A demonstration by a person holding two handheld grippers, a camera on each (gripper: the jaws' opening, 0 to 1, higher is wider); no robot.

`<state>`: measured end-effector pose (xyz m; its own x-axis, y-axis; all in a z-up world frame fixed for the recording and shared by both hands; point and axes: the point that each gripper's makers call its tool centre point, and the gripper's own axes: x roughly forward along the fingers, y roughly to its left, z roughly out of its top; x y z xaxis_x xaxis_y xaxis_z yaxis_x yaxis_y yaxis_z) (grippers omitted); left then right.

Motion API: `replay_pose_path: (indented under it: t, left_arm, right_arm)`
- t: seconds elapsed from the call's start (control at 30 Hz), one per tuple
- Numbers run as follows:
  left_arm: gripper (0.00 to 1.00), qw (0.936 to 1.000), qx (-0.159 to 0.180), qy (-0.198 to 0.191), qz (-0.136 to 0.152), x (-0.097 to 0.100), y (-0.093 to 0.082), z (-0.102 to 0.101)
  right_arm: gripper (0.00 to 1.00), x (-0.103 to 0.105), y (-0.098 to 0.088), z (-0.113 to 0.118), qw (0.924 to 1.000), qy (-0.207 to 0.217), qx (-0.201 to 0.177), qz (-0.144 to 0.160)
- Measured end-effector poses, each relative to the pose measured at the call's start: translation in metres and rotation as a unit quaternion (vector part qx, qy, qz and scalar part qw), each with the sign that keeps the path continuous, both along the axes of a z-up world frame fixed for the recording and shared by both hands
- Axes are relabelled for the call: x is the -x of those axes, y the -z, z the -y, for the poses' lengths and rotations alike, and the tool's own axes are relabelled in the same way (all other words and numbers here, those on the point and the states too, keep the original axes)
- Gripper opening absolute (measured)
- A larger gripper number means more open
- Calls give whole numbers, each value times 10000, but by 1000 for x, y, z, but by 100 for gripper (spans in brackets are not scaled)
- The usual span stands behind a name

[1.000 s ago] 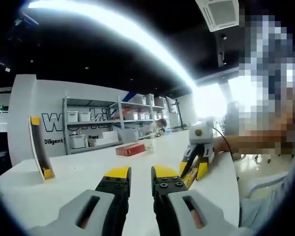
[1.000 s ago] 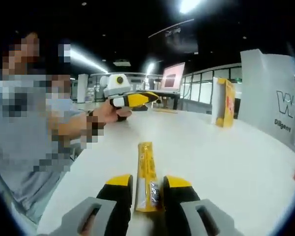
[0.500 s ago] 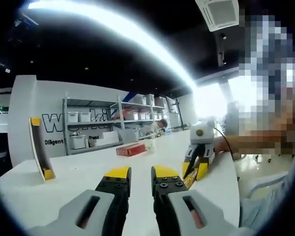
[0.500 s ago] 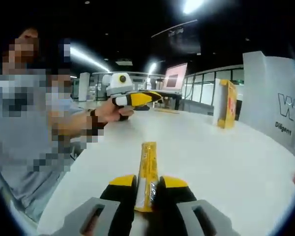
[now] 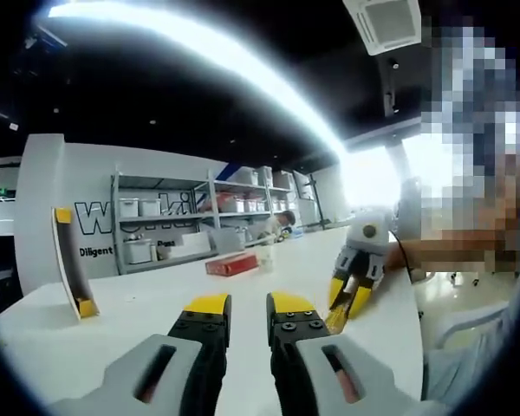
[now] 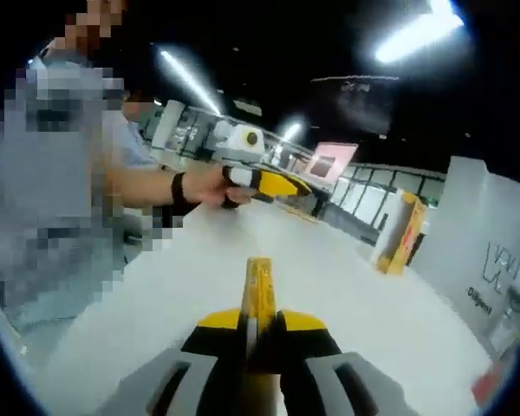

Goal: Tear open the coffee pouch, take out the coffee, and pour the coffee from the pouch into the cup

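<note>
table [image 5: 113,321]: white, wide, under both grippers.
right gripper [image 6: 260,319]: jaws clamped on the yellow coffee pouch [image 6: 259,286], which sticks out forward between them, over the table.
left gripper [image 5: 240,304]: jaws a narrow gap apart, nothing between them, hovering above the table.
red box [image 5: 230,263]: lying farther back.

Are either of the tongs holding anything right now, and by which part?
The right tongs are shut on the yellow coffee pouch, gripping its near end. The left tongs hold nothing.
</note>
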<state>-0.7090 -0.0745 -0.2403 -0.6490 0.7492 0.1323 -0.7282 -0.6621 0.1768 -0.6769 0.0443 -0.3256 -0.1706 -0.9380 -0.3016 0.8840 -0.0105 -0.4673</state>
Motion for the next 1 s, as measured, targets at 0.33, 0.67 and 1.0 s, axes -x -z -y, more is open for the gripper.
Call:
replay_pose_path:
  t: [0.33,0.67,1.0]
  left_arm:
    - [19,10000,-2,8,-18,0,-1,0]
    - [19,10000,5,11,-8,0,0,0]
    - [19,10000,18,-11,13,0,1,0]
  right_arm:
    - [11,1,-9,-5,9993,36,101,-355]
    - [19,9,-6,-7,9992,164,185,329]
    - [24,28,-12,-15,9762,380,670,2029]
